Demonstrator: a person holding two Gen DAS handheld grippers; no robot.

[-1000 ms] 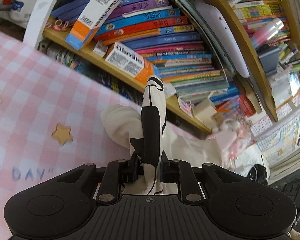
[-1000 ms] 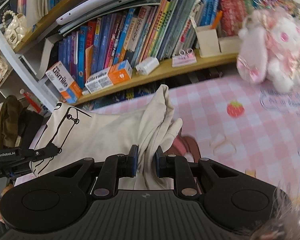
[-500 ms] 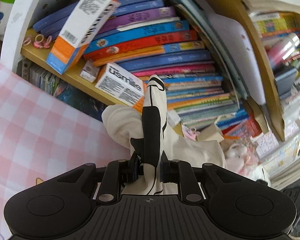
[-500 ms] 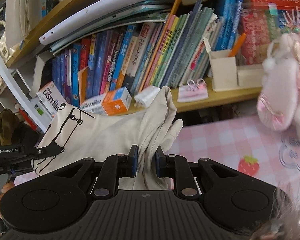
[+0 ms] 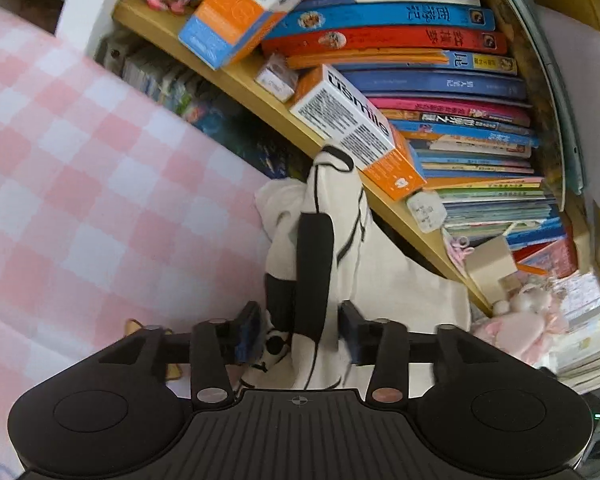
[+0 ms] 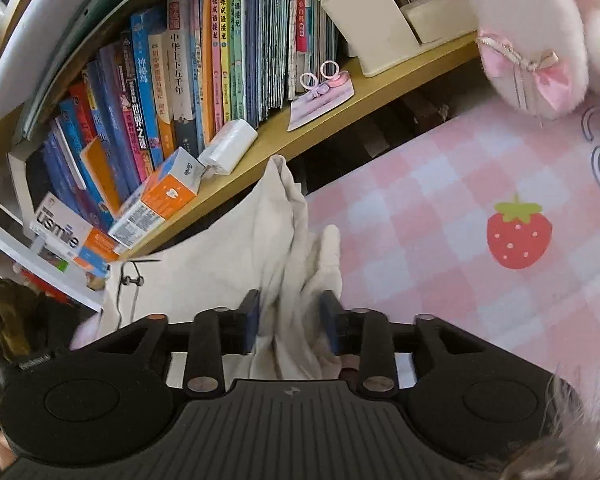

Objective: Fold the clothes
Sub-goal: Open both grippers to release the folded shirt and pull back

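Left tool (image 5: 300,332): jaws seen parted, cream garment (image 5: 332,248) with black print bunched between them at frame centre, loosely held. Pink checked desk (image 5: 80,200) spread open at frame left; bookshelf (image 5: 260,104) edge crowded close at upper right.

Right tool (image 6: 290,322): jaws parted, garment (image 6: 260,240) folds gathered between. Shelf close at upper left; open desk (image 6: 440,240) at right, strawberry print (image 6: 518,236) noted.

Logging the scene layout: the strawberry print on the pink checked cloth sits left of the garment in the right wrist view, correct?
Not quite. In the right wrist view the strawberry print on the pink checked cloth sits right of the garment, not left.
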